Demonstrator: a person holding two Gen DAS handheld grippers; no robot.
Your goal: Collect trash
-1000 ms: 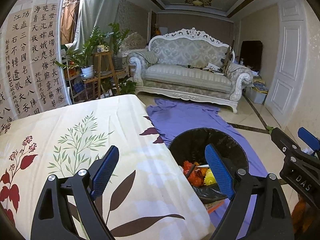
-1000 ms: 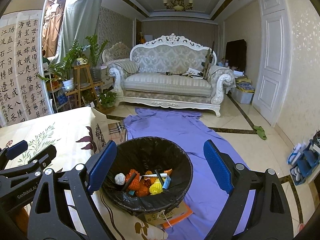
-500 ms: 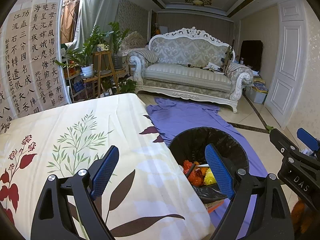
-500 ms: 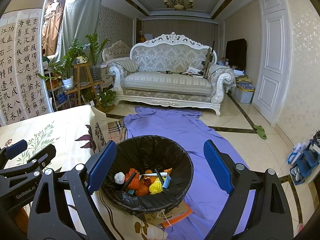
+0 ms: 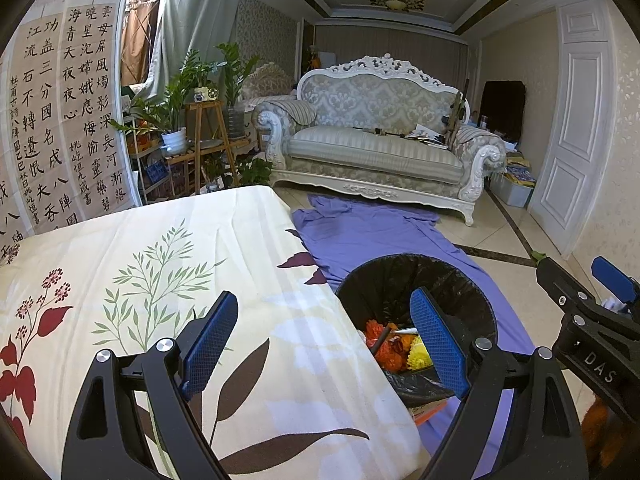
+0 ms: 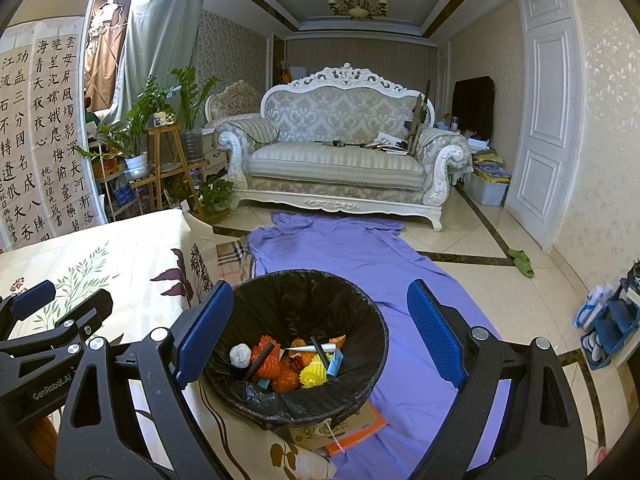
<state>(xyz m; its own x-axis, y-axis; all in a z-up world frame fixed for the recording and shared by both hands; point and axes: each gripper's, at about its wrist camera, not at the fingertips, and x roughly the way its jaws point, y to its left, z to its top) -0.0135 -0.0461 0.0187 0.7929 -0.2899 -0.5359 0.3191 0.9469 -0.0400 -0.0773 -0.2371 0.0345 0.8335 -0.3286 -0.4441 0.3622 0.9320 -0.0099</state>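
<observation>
Your left gripper (image 5: 323, 342) and right gripper (image 6: 320, 334) both hover spread wide, holding nothing. The round black-lined trash bin (image 6: 372, 320) beside the floral-clothed tabletop (image 5: 140, 280) holds orange, yellow and white scraps (image 6: 288, 360). The tabletop shows no trash, so collecting seems nearly finished.

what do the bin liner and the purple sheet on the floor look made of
Bin liner: thin black plastic film, by its glossy crinkles and shiny folds at the rim. Purple sheet: soft woven fabric, probably cotton or a blend; matte, with loose wrinkles.
</observation>
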